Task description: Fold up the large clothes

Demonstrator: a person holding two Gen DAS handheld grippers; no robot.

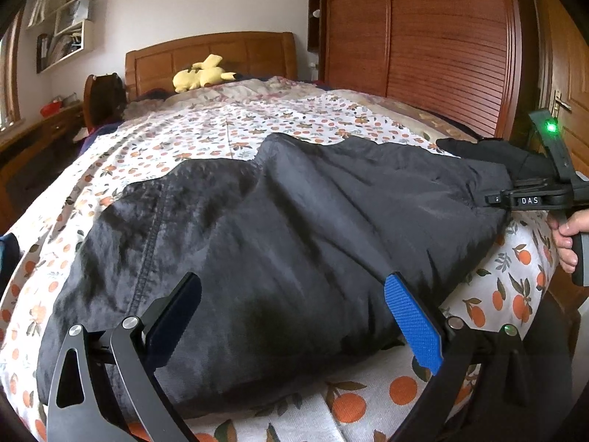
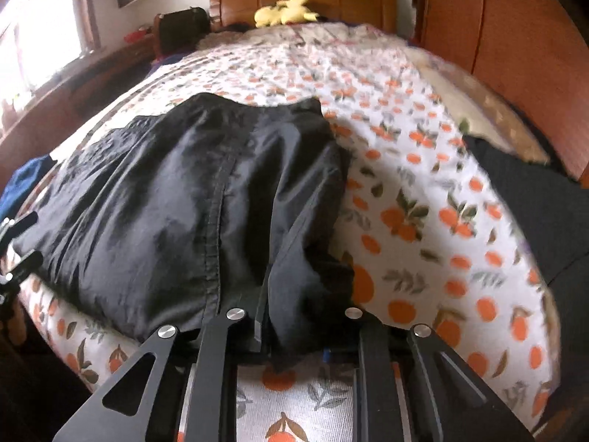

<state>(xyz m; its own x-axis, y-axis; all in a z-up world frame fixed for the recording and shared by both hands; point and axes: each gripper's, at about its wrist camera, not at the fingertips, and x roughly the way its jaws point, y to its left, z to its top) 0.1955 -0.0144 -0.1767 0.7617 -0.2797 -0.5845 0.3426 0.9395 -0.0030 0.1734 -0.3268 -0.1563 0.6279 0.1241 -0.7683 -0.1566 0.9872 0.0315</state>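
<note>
A large black garment (image 1: 279, 228) lies spread on the bed, its near edge by the bed's front. My left gripper (image 1: 291, 305) is open, its blue-padded fingers (image 1: 412, 324) wide apart just above the garment's near edge. My right gripper shows at the right edge of the left wrist view (image 1: 489, 200), at the garment's right end. In the right wrist view the garment (image 2: 191, 199) runs away from me and a fold of its near end (image 2: 305, 309) sits between my right gripper's (image 2: 294, 335) fingers, which are closed on it; the fingertips are hidden under the cloth.
The bed (image 1: 228, 125) has a white cover with an orange-fruit print. A yellow plush toy (image 1: 200, 73) lies by the wooden headboard (image 1: 210, 55). A wooden wardrobe (image 1: 423, 37) stands along the right. Another dark cloth (image 2: 530, 191) lies at the bed's right side.
</note>
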